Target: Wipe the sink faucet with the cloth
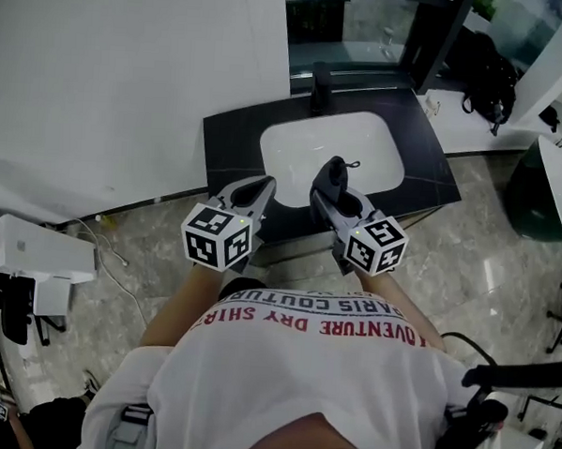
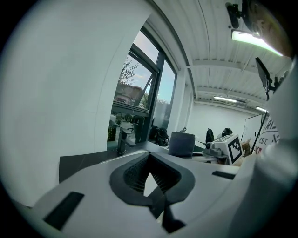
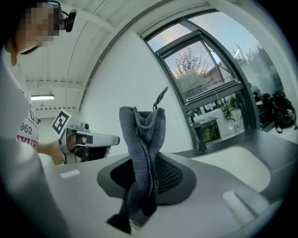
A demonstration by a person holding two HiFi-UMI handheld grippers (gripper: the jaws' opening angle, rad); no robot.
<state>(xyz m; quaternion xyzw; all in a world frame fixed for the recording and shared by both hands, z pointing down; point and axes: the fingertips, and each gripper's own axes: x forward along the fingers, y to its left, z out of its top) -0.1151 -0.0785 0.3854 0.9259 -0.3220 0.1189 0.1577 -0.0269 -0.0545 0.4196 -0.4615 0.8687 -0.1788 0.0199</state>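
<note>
A black faucet (image 1: pixel 321 88) stands behind the white sink basin (image 1: pixel 294 149), which is set in a dark countertop (image 1: pixel 231 136). Both grippers hover over the counter's near edge, short of the faucet. My right gripper (image 1: pixel 332 186) is shut on a grey cloth (image 1: pixel 334 173), which stands up between its jaws (image 3: pixel 142 148). My left gripper (image 1: pixel 259 191) is beside it, shut with nothing in it. In the left gripper view, the faucet (image 2: pixel 122 139) is ahead on the left and the cloth (image 2: pixel 181 143) to the right. In the right gripper view, the faucet (image 3: pixel 201 137) and basin (image 3: pixel 244 169) lie ahead to the right.
A white wall runs along the counter's left and a window (image 1: pixel 367 26) behind it. A black backpack (image 1: pixel 488 78) sits on a white ledge at right. A white device (image 1: pixel 37 253) with cables lies on the marble floor at left. A dark round object (image 1: pixel 544 190) stands at far right.
</note>
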